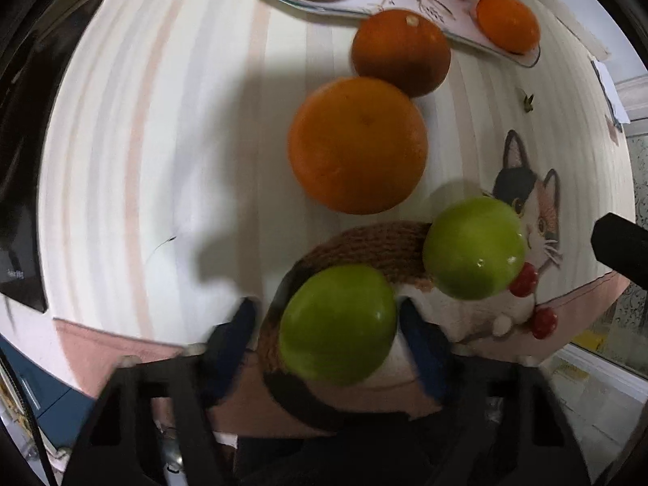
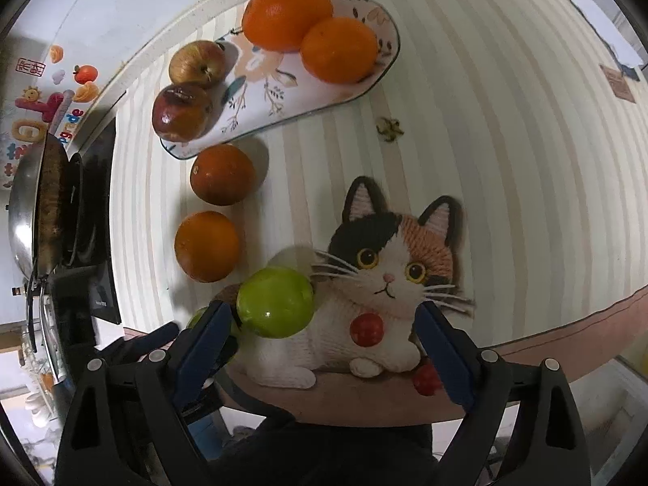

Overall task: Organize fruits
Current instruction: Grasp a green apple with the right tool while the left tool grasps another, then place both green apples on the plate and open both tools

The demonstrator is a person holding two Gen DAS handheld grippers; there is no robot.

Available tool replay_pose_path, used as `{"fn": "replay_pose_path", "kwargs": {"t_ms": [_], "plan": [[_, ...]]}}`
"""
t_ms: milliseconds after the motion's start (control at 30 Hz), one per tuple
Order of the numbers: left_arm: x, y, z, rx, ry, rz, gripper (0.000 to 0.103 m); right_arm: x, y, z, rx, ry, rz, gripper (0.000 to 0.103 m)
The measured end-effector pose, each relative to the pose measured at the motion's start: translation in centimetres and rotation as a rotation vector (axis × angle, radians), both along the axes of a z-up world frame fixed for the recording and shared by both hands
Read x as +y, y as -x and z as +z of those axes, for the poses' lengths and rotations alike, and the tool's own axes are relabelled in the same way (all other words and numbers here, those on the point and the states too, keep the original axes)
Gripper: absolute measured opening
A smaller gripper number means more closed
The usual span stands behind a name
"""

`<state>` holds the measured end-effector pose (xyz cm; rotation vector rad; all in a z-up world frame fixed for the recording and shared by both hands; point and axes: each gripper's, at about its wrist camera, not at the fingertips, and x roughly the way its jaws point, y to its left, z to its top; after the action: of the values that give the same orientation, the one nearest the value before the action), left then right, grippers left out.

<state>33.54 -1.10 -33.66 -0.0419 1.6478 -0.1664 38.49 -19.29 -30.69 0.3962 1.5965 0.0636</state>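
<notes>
My left gripper (image 1: 330, 316) is open, its blue fingers on either side of a green apple (image 1: 338, 324) near the table's front edge; whether they touch it I cannot tell. A second green apple (image 1: 476, 247) lies just right of it, also in the right wrist view (image 2: 275, 301). Two oranges (image 1: 358, 143) (image 1: 401, 50) lie beyond, toward a flowered oval plate (image 1: 376, 4). In the right wrist view the plate (image 2: 259, 93) holds two red apples (image 2: 182, 111) and two oranges (image 2: 338, 48). My right gripper (image 2: 320, 324) is open and empty over the cat picture.
The striped tablecloth bears a printed cat (image 2: 389, 279) with red balls. A metal pan (image 2: 36, 210) on a black stove sits at the table's left. A small dried scrap (image 2: 389, 128) lies right of the plate. The table edge runs just ahead of both grippers.
</notes>
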Motion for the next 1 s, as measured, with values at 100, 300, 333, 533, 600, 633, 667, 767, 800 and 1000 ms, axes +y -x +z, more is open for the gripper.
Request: {"fn": "replay_pose_path", "kwargs": {"t_ms": [100,300,333,533,600,633,667,767,800,1000], "plan": [[-0.2,0.1,0.2,-0.017,-0.021,-0.002,0.054,0.8,-0.2,-0.8,0.018,-0.016,0.011,0.094],[3.3,-0.4,0.6,-0.038,-0.071,0.084,0.053,3.5,-0.8,-3.3,0.061,-0.046,0.067,0.093],[3.7,-0.5,0.4,-0.032,-0.077,0.097,0.054,4.1,-1.0,-4.0,0.073,-0.053,0.075,0.091],[3.5,-0.5,0.6,-0.046,-0.079,0.118,0.054,6.6,-1.3,-7.2,0.141,-0.044,0.128,0.071],[3.3,-0.7,0.8,-0.048,-0.077,0.123,0.054,7.2,-1.1,-7.5,0.140,-0.033,0.152,0.065],[3.2,-1.1,0.8,-0.048,-0.074,0.126,0.054,7.5,-1.0,-7.4,0.130,-0.020,0.163,0.065],[3.5,-1.3,0.8,-0.047,-0.071,0.129,0.053,7.7,-1.0,-7.4,0.118,-0.009,0.173,0.065],[4.5,-1.8,0.6,-0.048,-0.065,0.134,0.053,8.2,-1.0,-7.3,0.093,-0.001,0.188,0.065],[5.1,-2.0,0.6,-0.049,-0.065,0.134,0.053,8.3,-1.1,-7.3,0.091,-0.001,0.189,0.065],[5.4,-1.7,2.4,-0.071,-0.041,0.127,0.053,7.9,-1.0,-7.2,0.080,-0.011,0.177,0.065]]}}
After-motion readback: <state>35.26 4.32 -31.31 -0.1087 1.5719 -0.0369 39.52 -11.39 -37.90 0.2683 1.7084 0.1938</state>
